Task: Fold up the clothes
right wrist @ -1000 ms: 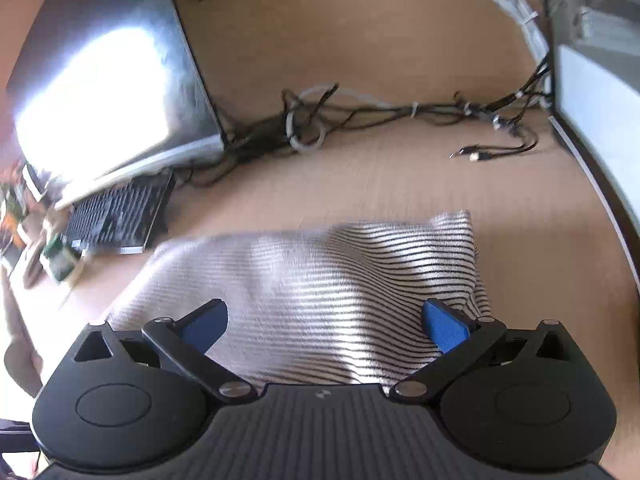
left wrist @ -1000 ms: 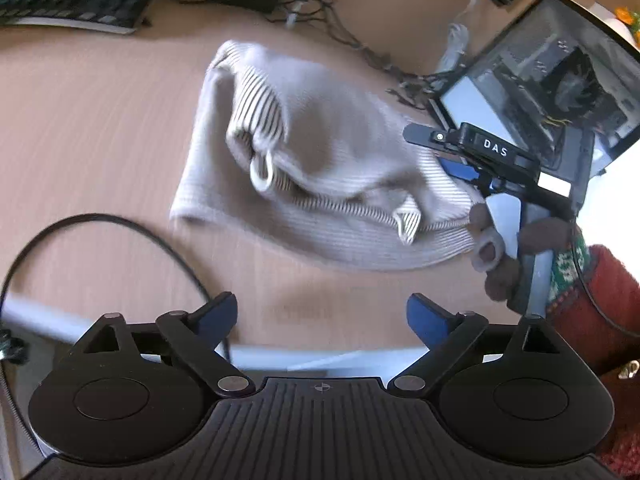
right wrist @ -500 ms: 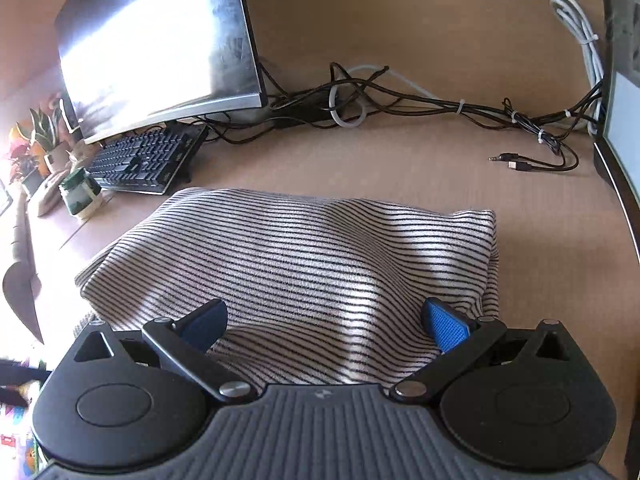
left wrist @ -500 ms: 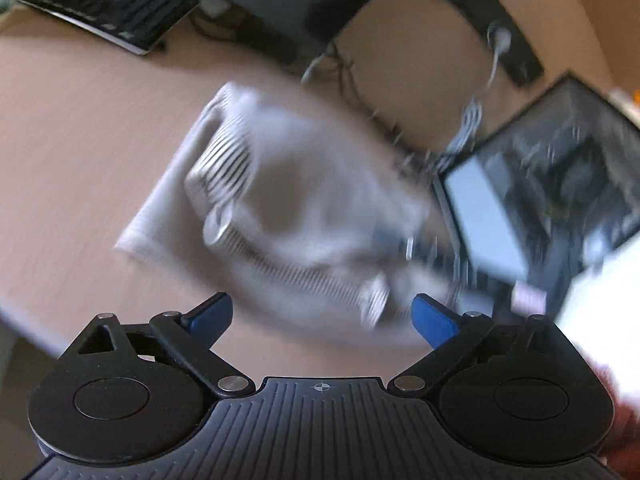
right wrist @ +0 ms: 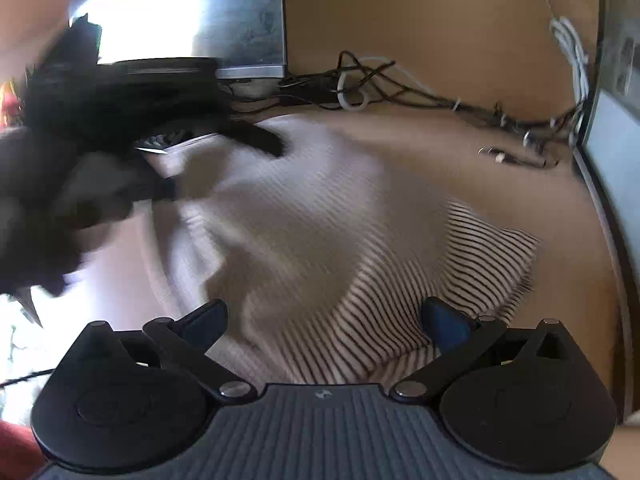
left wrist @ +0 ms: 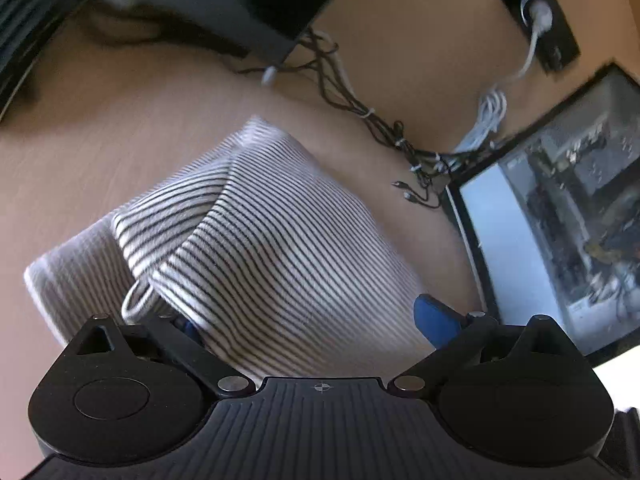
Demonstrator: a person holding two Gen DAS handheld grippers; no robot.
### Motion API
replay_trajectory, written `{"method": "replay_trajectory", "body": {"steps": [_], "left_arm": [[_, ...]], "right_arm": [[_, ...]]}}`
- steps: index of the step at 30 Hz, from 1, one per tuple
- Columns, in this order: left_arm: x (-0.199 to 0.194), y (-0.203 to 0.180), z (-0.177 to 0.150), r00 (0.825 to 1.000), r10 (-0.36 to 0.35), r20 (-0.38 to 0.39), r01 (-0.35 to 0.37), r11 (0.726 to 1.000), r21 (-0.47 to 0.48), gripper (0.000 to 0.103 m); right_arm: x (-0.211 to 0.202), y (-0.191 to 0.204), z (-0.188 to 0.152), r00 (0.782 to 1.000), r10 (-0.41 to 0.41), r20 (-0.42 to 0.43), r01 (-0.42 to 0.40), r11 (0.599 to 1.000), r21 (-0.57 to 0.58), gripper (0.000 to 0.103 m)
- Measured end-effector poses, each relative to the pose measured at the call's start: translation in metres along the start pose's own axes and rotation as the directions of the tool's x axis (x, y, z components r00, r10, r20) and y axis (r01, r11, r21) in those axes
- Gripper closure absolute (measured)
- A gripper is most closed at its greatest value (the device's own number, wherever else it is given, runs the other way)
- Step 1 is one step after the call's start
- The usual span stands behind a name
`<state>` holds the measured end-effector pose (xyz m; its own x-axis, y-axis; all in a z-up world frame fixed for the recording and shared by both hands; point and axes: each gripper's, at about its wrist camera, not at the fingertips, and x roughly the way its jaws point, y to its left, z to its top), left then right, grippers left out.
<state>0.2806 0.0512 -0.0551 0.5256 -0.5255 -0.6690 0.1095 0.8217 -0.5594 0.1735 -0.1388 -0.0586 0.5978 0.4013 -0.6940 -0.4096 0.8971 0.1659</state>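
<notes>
Both sets of fingers are spread wide, gripping nothing. The left gripper has just been opening, with the striped shirt bunched between its fingers. The right gripper hangs over the same shirt on the desk, cables beyond.

A white garment with thin black stripes lies bundled on the tan desk, folded over on itself into a rounded, puffy heap. In the left wrist view an upper striped layer drapes over a paler layer that sticks out at the lower left, and a small loop of hem or cuff peeks from under the fold near the front edge. In the right wrist view the same cloth is motion-blurred across its middle, with sharp stripes only on the right corner, which rests flat on the desk
</notes>
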Motion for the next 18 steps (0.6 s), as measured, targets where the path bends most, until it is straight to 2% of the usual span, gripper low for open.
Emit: {"method": "replay_trajectory", "body": {"steps": [2, 4, 7, 10, 15, 17, 18], "left_arm": [[-0.003, -0.002, 0.019, 0.999, 0.002, -0.042, 0.003, 0.993, 0.115, 0.002], [-0.019, -0.002, 0.029, 0.998, -0.015, -0.063, 0.027, 0.979, 0.201, 0.002], [-0.038, 0.006, 0.034, 0.997, -0.055, -0.060, 0.066, 0.978, 0.198, 0.001], [-0.048, 0.013, 0.032, 0.992, -0.111, -0.058, 0.119, 0.981, 0.153, 0.000], [-0.043, 0.008, 0.004, 0.975, -0.202, -0.096, 0.209, 0.975, 0.069, 0.000], [-0.034, -0.001, -0.006, 0.975, -0.189, -0.116, 0.199, 0.977, 0.080, 0.000], [-0.028, -0.007, -0.011, 0.979, -0.158, -0.126, 0.171, 0.979, 0.107, 0.000]], "right_arm": [[-0.011, 0.001, 0.009, 0.997, 0.078, 0.004, -0.079, 0.995, 0.061, 0.000], [-0.026, -0.005, 0.020, 0.995, 0.074, 0.059, -0.081, 0.990, 0.117, 0.000], [-0.041, -0.021, 0.034, 0.985, -0.105, 0.135, 0.082, 0.983, 0.166, 0.000], [-0.031, -0.039, 0.039, 0.939, -0.321, 0.121, 0.296, 0.936, 0.189, 0.000], [0.009, -0.043, 0.029, 0.910, -0.413, 0.029, 0.411, 0.910, 0.053, 0.000], [0.014, -0.040, 0.024, 0.902, -0.431, 0.017, 0.430, 0.901, 0.058, 0.000], [0.016, -0.038, 0.021, 0.898, -0.439, 0.015, 0.437, 0.897, 0.071, 0.000]]}}
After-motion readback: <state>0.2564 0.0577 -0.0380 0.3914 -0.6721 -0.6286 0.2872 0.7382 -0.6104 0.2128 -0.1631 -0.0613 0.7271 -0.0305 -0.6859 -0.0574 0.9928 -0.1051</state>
